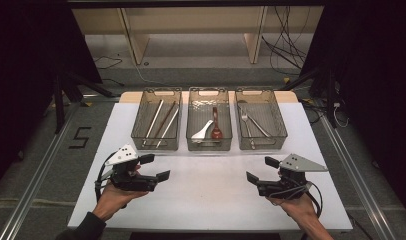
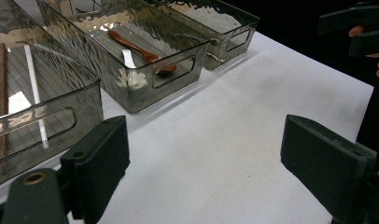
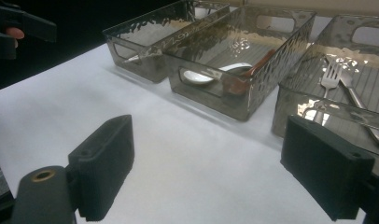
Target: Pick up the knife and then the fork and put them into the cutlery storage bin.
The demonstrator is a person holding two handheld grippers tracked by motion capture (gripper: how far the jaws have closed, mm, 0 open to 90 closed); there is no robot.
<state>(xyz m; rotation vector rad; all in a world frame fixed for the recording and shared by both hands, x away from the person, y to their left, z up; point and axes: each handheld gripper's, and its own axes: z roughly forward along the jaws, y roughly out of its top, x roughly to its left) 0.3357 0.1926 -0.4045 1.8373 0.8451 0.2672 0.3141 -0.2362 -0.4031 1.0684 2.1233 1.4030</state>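
Note:
Three smoky clear bins stand in a row at the back of the white table (image 1: 211, 195). The left bin (image 1: 157, 120) holds chopsticks (image 2: 33, 88). In the middle bin (image 1: 209, 125) lie a brown spoon (image 1: 216, 125) and a white spoon (image 1: 203, 131). Forks (image 1: 247, 122) lie in the right bin (image 1: 261, 120). My left gripper (image 1: 155, 167) rests open at the front left, nothing between its jaws (image 2: 204, 168). At the front right my right gripper (image 1: 261, 170) is also open and empty (image 3: 206, 172). Both point toward the table's middle.
The table's front edge lies close behind both hands. Dark stands and cables flank the table on the floor. A wooden shelf frame (image 1: 196, 30) stands behind it. The mark "5" (image 1: 80, 137) is taped on the floor at left.

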